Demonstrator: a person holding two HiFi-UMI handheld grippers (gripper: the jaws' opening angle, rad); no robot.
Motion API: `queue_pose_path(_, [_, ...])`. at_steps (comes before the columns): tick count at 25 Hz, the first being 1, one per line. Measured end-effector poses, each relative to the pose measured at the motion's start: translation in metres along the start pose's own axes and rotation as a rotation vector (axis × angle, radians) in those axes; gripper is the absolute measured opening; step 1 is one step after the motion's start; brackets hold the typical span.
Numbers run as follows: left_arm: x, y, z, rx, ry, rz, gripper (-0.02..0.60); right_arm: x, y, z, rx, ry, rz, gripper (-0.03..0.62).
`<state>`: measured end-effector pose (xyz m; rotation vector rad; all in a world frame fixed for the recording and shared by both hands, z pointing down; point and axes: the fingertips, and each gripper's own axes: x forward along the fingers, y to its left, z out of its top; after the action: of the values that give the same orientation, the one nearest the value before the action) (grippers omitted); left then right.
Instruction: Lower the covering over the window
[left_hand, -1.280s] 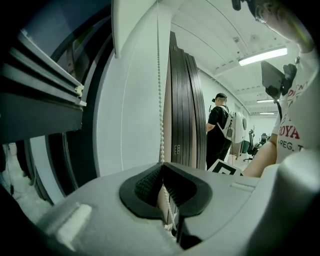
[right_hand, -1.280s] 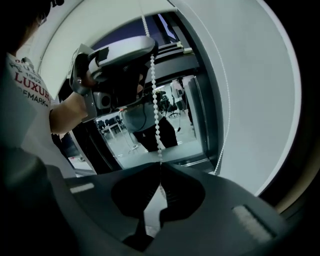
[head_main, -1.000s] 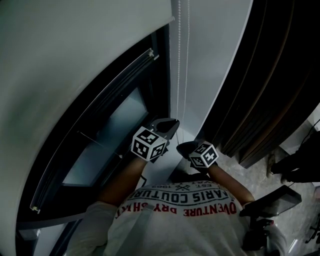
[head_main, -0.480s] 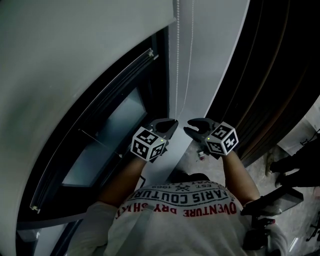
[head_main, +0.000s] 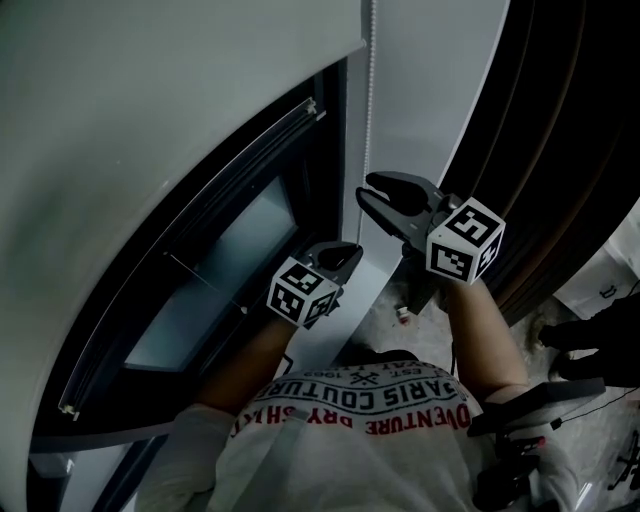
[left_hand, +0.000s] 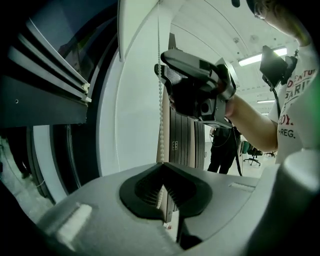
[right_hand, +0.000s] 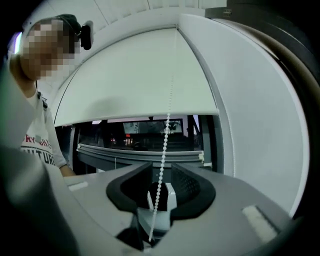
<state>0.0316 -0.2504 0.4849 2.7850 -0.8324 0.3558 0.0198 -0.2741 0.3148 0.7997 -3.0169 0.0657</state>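
Roller blind (head_main: 150, 100) fills the head view from 9 to 12 o'clock; its hem (right_hand: 135, 116) sits part-way down, with dark window glass (right_hand: 145, 132) bare beneath; we see that edge squarely only in the right gripper view. Bead chain (head_main: 368, 100) hangs at 12 o'clock between window frame (head_main: 330, 150) and pale wall strip (head_main: 440, 100); dark curtain (head_main: 560, 150) bounds the space at 3 o'clock. Left gripper (head_main: 345, 252) is clenched on the chain; right gripper (head_main: 368, 188), higher up, has just been narrowing its jaws, yet they stand apart, the chain unpinched between them. Only the left gripper view shows the right gripper from below.
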Motion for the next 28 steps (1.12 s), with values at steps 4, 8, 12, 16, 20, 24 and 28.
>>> queue_pose_path(4, [0.002,-0.001,0.001,-0.003,0.002,-0.006,0.006,0.01,0.003,0.01,-0.039,0.007,-0.017,0.056])
queue_pose_path(8, [0.003,-0.002,0.002,0.002,-0.002,-0.009,0.006,0.007,-0.001,0.01,-0.056,0.005,-0.038,0.02])
queue_pose_path(12, [0.003,-0.003,0.004,-0.005,-0.015,-0.014,0.006,0.004,0.001,0.012,-0.003,-0.028,-0.022,0.005])
queue_pose_path(16, [0.004,-0.001,0.004,-0.011,-0.024,-0.009,0.006,0.001,0.002,0.015,0.029,-0.061,-0.019,0.005])
queue_pose_path(20, [0.007,0.0,-0.004,0.001,0.007,-0.005,0.006,-0.002,0.001,0.009,0.018,-0.055,-0.023,0.006])
queue_pose_path(24, [0.012,-0.001,-0.027,-0.03,0.033,-0.017,0.006,0.0,0.002,-0.018,0.026,-0.006,-0.024,0.006])
queue_pose_path(28, [0.015,0.002,-0.054,-0.052,0.074,-0.009,0.006,0.003,0.002,-0.047,0.039,0.048,-0.032,0.006])
